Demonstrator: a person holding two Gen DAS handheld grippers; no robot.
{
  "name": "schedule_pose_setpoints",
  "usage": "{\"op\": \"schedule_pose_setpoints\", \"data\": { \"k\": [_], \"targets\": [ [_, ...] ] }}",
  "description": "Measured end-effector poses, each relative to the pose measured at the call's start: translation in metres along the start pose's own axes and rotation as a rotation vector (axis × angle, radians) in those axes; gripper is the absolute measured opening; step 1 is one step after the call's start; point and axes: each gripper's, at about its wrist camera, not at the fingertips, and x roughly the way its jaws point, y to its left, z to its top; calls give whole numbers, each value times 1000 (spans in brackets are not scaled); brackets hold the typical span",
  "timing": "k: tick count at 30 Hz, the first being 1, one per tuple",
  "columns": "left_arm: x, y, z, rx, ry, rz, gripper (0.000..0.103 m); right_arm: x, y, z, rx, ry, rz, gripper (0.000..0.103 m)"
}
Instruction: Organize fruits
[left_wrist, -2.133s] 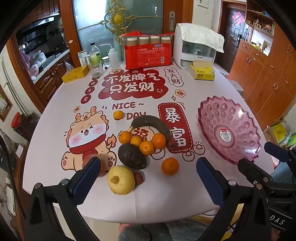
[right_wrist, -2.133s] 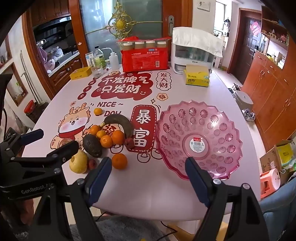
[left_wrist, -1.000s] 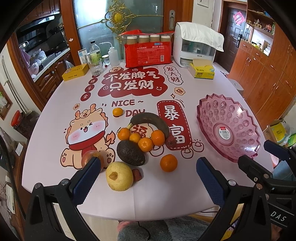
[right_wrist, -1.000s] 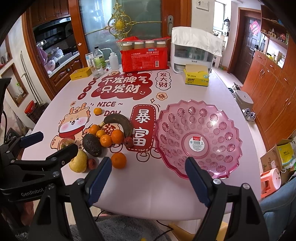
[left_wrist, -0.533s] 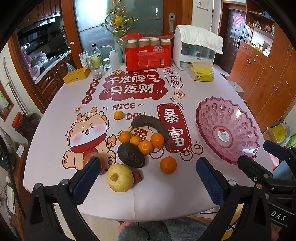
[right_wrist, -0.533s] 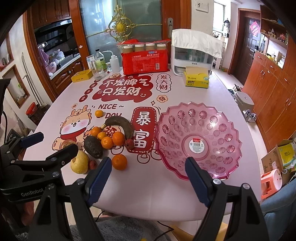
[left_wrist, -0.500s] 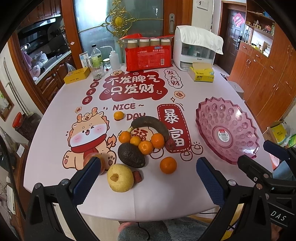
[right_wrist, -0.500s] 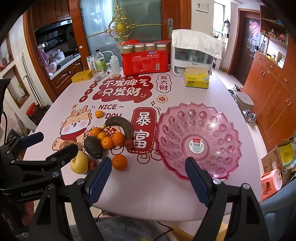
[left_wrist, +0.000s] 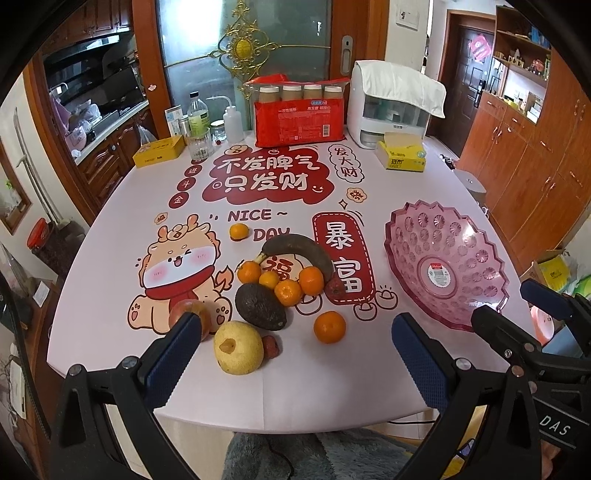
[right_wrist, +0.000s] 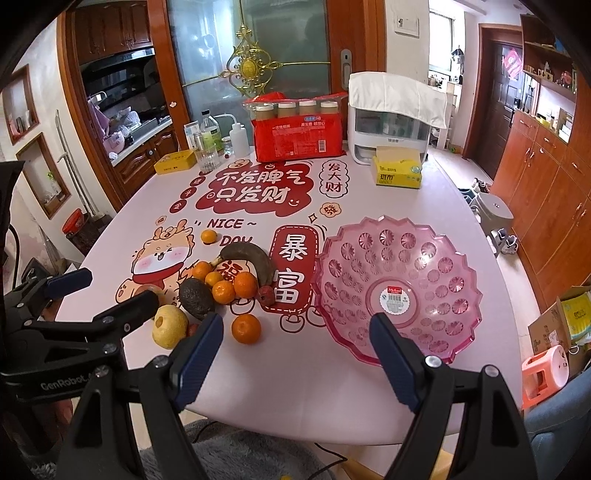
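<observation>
A pile of fruit lies on the pink table: a dark banana (left_wrist: 295, 249), several small oranges (left_wrist: 286, 291), an avocado (left_wrist: 260, 306), a yellow pear (left_wrist: 238, 347), a reddish apple (left_wrist: 188, 314), and one orange (left_wrist: 329, 326) apart at the front. An empty pink plastic bowl (left_wrist: 443, 266) stands to the right; it also shows in the right wrist view (right_wrist: 397, 288). My left gripper (left_wrist: 295, 354) is open and empty above the table's near edge, in front of the pear. My right gripper (right_wrist: 295, 350) is open and empty, between the front orange (right_wrist: 246, 328) and the bowl.
At the far end stand a red pack of bottles (left_wrist: 299, 118), a white appliance (left_wrist: 391, 107), a yellow tissue box (left_wrist: 400, 155), a yellow tin (left_wrist: 159, 151) and bottles with a glass (left_wrist: 199, 133). Wooden cabinets (left_wrist: 535, 155) line the right side.
Both views have shifted only slightly; the fruit and bowl have not moved. Both grippers stay open and empty.
</observation>
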Motion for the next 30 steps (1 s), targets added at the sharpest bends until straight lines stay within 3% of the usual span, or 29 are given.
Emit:
{"op": "schedule_pose_setpoints", "data": {
  "k": [15,30],
  "targets": [
    [16,21,-5,-8,42,-9,102,16,19,2,-42,24,29,82],
    [86,99,-46,-188,186,36,102,111,51,-16,-110,187,76,81]
  ]
}}
